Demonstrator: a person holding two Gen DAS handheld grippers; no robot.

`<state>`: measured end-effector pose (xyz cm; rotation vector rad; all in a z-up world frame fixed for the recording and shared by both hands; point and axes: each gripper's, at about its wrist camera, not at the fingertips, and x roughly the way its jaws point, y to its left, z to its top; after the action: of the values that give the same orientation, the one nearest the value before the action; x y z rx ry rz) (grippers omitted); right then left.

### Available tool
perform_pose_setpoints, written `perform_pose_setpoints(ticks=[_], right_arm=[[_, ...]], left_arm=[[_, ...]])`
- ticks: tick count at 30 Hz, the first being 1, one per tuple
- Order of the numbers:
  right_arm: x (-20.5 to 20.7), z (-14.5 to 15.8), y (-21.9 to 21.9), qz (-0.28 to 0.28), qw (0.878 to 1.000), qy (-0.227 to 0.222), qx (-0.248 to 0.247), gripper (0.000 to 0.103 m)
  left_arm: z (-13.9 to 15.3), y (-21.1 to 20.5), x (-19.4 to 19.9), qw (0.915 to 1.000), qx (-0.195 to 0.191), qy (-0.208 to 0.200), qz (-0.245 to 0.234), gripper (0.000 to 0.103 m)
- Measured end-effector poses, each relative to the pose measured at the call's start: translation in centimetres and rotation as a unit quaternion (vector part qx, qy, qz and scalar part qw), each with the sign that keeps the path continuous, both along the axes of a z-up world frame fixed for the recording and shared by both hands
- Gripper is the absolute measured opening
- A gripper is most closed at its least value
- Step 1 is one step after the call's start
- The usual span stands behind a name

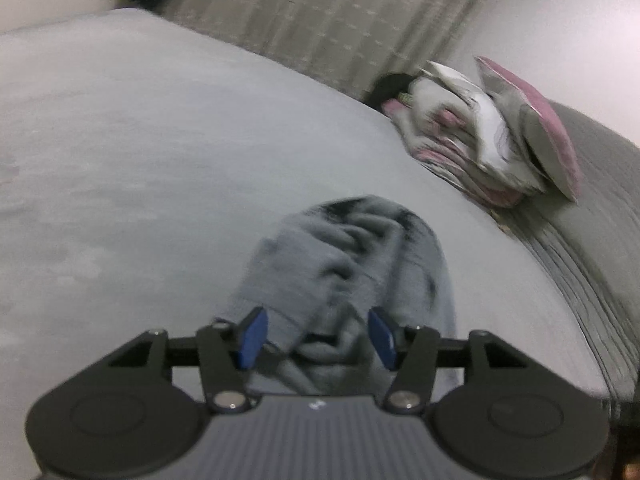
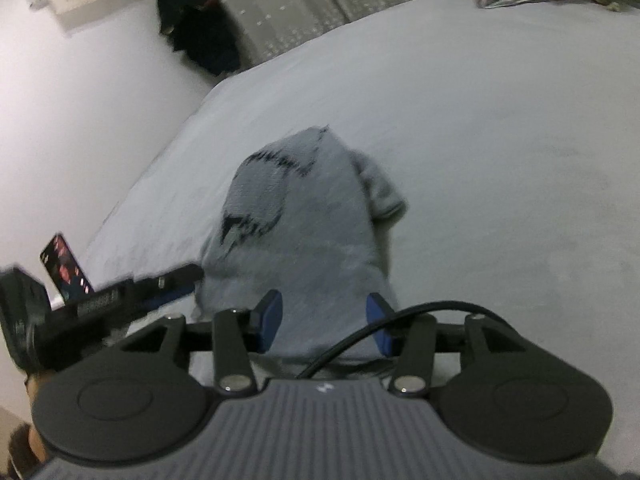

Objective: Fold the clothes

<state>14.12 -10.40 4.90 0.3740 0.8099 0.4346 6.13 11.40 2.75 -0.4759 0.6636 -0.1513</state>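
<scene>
A grey knitted garment (image 1: 352, 264) with black markings lies bunched on the pale grey bed sheet (image 1: 140, 160). My left gripper (image 1: 318, 336) hangs over its near end with its blue pads (image 1: 252, 336) wide apart; cloth lies between and below them, unpinched. In the right wrist view the same garment (image 2: 304, 216) stretches away from my right gripper (image 2: 325, 322), which is open with its pads (image 2: 270, 318) either side of the near hem and not pressing on it. The left gripper (image 2: 120, 300) shows at the garment's left edge.
A pile of pink, white and grey textiles (image 1: 492, 132) sits at the bed's far right, beside a darker grey ribbed blanket (image 1: 592, 232). A patterned curtain (image 1: 320, 20) hangs behind. A black bundle (image 2: 200, 28) lies by the wall. A lit phone (image 2: 66, 268) stands at the left.
</scene>
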Motion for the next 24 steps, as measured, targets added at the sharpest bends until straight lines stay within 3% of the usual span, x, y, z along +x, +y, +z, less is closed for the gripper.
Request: perform_pose_setpoints(ticks=[5,11,12,13,15,16,21,24], right_arm=[[-0.7,-0.8,3.2,0.056,0.997,-0.017,-0.051,0.051],[-1.6,-2.2,5.9,0.082,0.984,-0.044,-0.148,0.051],[-1.6,-2.3,6.1,0.081,0.983,-0.049,-0.160,0.050],[-1.5,-2.5,6.1,0.079,0.981,-0.053,-0.167,0.040],[-1.3,-2.6,6.0,0.078,0.981,-0.052,-0.171,0.021],[-1.1,-2.6,5.9,0.077,0.982,-0.049,-0.167,0.018],[-1.6,-1.6,5.4,0.088,0.987,-0.036,-0.133,0.012],[-2.7,-0.3,5.5,0.109,0.988,-0.031,-0.109,0.012]], left_arm=[[-0.5,1.0,0.2,0.9991,-0.009,0.032,0.027,0.056],[-1.2,0.7,-0.2,0.9970,-0.039,0.066,0.002,0.056],[-1.3,0.6,-0.3,0.9965,-0.046,0.070,-0.003,0.056],[-1.3,0.5,-0.4,0.9958,-0.053,0.075,-0.008,0.056],[-1.5,0.5,-0.5,0.9934,-0.079,0.083,-0.012,0.056],[-1.6,0.5,-0.6,0.9918,-0.093,0.087,-0.013,0.056],[-1.2,0.1,-1.0,0.9871,-0.135,0.085,-0.010,0.065],[-0.7,-0.5,-1.2,0.9880,-0.135,0.073,-0.017,0.070]])
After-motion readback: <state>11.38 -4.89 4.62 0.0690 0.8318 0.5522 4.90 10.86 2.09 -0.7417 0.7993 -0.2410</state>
